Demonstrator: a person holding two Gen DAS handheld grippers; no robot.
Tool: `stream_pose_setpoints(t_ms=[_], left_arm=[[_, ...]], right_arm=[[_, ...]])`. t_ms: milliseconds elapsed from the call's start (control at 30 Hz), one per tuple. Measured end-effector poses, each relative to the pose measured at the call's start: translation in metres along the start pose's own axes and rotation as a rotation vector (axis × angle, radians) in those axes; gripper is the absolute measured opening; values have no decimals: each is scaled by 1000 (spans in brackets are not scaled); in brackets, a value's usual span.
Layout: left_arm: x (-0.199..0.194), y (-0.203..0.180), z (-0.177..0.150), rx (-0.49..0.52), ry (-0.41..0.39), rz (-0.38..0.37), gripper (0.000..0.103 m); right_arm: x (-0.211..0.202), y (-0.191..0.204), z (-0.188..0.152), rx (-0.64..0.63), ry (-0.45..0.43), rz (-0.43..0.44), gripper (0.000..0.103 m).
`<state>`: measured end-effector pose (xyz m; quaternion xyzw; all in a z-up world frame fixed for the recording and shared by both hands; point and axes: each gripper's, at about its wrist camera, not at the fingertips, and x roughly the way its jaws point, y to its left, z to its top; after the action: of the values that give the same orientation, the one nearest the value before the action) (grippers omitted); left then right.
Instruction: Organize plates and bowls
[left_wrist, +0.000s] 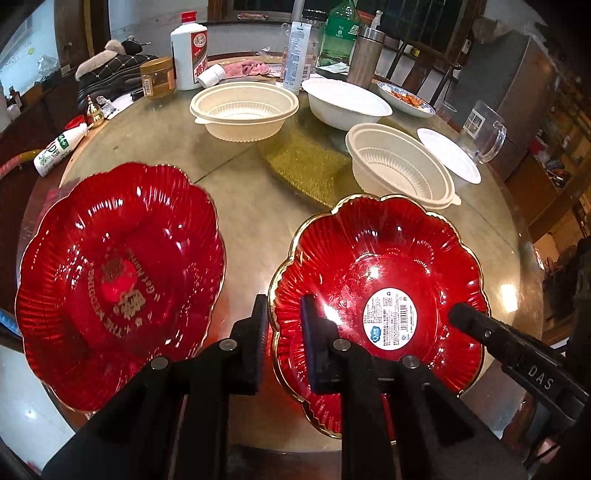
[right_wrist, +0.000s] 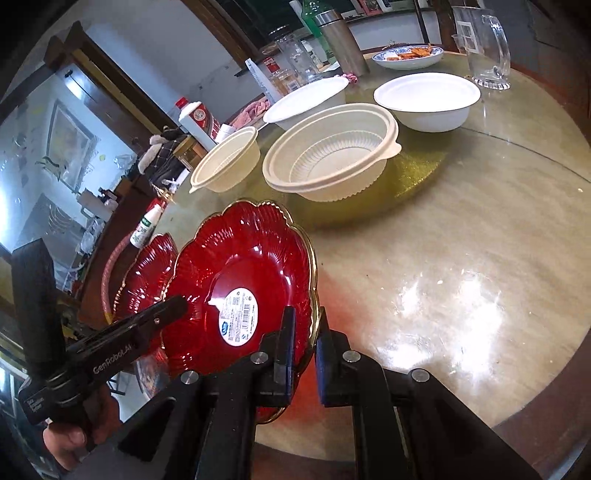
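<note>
A red scalloped plate with a gold rim and a white sticker (left_wrist: 391, 280) (right_wrist: 240, 280) is held at two sides, tilted above the glass table top. My left gripper (left_wrist: 284, 325) (right_wrist: 181, 302) is shut on its left rim. My right gripper (right_wrist: 308, 332) (left_wrist: 456, 314) is shut on the opposite rim. A second red plate with gold lettering (left_wrist: 118, 280) (right_wrist: 147, 273) lies to the left, at the table's edge. Farther back stand two cream ribbed bowls (left_wrist: 243, 110) (left_wrist: 402, 173) and two white bowls (left_wrist: 347, 103) (left_wrist: 448, 155).
Along the round table's far side stand a white liquor bottle (left_wrist: 188, 51), an amber jar (left_wrist: 159, 77), a green bottle (left_wrist: 340, 33), a steel flask (left_wrist: 365, 59), a blue-patterned dish with food (left_wrist: 406, 98) and a glass mug (left_wrist: 484, 129). A small milk bottle (left_wrist: 59, 149) lies at the left edge.
</note>
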<state>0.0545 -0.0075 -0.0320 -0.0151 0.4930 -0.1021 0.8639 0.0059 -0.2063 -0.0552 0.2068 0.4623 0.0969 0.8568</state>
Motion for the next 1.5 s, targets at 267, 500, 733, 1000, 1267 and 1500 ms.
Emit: stream_pose_setpoints(t_ms=[267,500,733,1000,1267,1500], left_arm=[[1,3,-8,-12,-14,6,14],[-10,6,-9,-17,-66,12,14],[-23,11,-9,-29,-106,16,14],[-40,19,-5,-57,-157,28,14],[-62,41,-2,-118,-215,57,14],[-86,70,-2,-180,-281,113,14]], right_arm=[[8,-1,0,-22,14,-2,9],[2,10,2,-71,-8,-7,10],[-4,20,8,-85,-33,1,10],[-15,39,13,-132,-65,11,11],[-16,75,30,-203,-99,46,11],[-13,118,37,-267,-117,101,11]])
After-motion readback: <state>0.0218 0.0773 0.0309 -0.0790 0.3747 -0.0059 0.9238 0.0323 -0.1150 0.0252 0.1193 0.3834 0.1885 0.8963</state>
